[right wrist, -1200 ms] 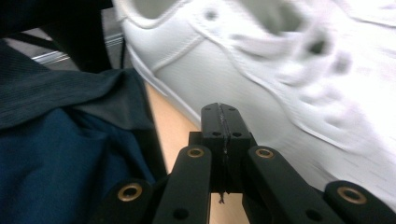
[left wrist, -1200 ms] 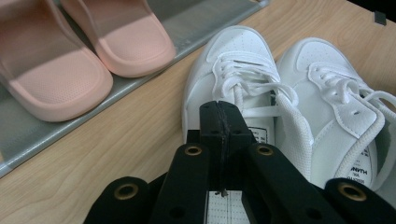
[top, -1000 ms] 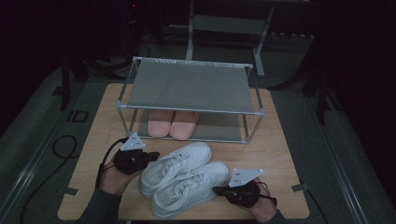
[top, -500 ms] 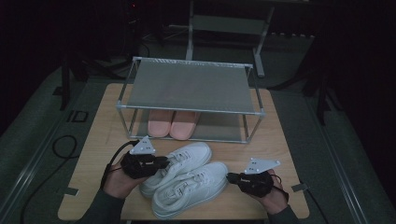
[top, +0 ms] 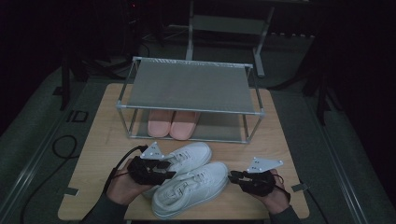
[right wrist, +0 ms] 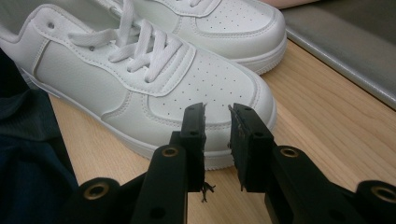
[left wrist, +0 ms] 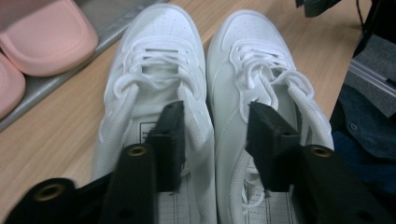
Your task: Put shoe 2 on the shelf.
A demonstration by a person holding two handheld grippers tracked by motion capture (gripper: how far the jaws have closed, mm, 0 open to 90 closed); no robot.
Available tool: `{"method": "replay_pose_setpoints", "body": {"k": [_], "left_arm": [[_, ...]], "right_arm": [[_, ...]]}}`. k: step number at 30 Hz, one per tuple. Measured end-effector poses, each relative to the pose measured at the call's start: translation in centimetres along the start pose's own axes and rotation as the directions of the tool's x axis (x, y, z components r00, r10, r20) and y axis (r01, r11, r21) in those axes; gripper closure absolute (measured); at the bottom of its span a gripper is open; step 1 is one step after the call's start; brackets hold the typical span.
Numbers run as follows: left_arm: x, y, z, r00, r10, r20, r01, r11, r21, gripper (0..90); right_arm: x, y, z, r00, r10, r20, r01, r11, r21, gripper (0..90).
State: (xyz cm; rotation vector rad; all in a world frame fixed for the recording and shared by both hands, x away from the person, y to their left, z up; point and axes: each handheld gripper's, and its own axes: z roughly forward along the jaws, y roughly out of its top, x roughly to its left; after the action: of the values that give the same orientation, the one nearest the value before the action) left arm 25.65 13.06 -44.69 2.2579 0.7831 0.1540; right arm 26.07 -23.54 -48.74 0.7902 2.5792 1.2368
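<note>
Presently the left tongs are spread apart, one jaw inside each collar of the pair of white lace-up leather sneakers, nothing being clamped. The right tongs are held nearly together, empty, just before a sneaker toe. On the wooden bench the sneakers lie before the two-tier grey metal shoe rack; racking is judged undone.

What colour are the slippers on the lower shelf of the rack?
Pink; the slippers show best in the high view.
</note>
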Motion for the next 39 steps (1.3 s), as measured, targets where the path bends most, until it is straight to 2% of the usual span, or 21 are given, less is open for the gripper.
{"method": "replay_pose_setpoints", "body": {"k": [4, 12, 16, 23, 30, 39], "left_arm": [[-0.3, -0.2, 0.3, 1.0, -0.004, 0.006, 0.003, 0.9998, 0.02, 52.8], [-0.7, -0.3, 1.2, 0.9999, -0.005, -0.016, 0.007, 0.9969, 0.078, 36.4], [-0.9, -0.3, 1.9, 0.9999, -0.002, -0.011, 0.003, 0.9946, 0.103, 33.4], [-1.1, -0.2, 3.0, 1.0, -0.001, -0.003, 0.001, 0.9919, 0.127, 34.1], [-1.0, -0.1, 3.5, 0.9998, 0.005, -0.02, -0.002, 0.99, 0.141, 44.6], [-1.2, 0.0, 3.7, 0.9993, 0.004, -0.038, 0.002, 0.9878, 0.156, 50.0]], "right_arm": [[0.0, -0.1, 0.0, 1.0, 0.004, -0.001, -0.004, 1.0, -0.001, 74.0], [0.0, -0.2, -0.1, 1.0, 0.005, -0.002, -0.005, 1.0, -0.004, 73.6], [-0.1, -0.3, -0.1, 1.0, 0.006, 0.0, -0.006, 1.0, -0.003, 73.5], [-0.1, -0.4, -0.1, 1.0, 0.007, 0.003, -0.007, 1.0, -0.006, 73.5], [-0.3, -0.6, -0.2, 0.9998, 0.017, 0.007, -0.017, 1.0, -0.008, 73.6], [-0.3, -0.6, 0.0, 0.9998, 0.017, 0.005, -0.017, 1.0, -0.008, 73.8]]}}
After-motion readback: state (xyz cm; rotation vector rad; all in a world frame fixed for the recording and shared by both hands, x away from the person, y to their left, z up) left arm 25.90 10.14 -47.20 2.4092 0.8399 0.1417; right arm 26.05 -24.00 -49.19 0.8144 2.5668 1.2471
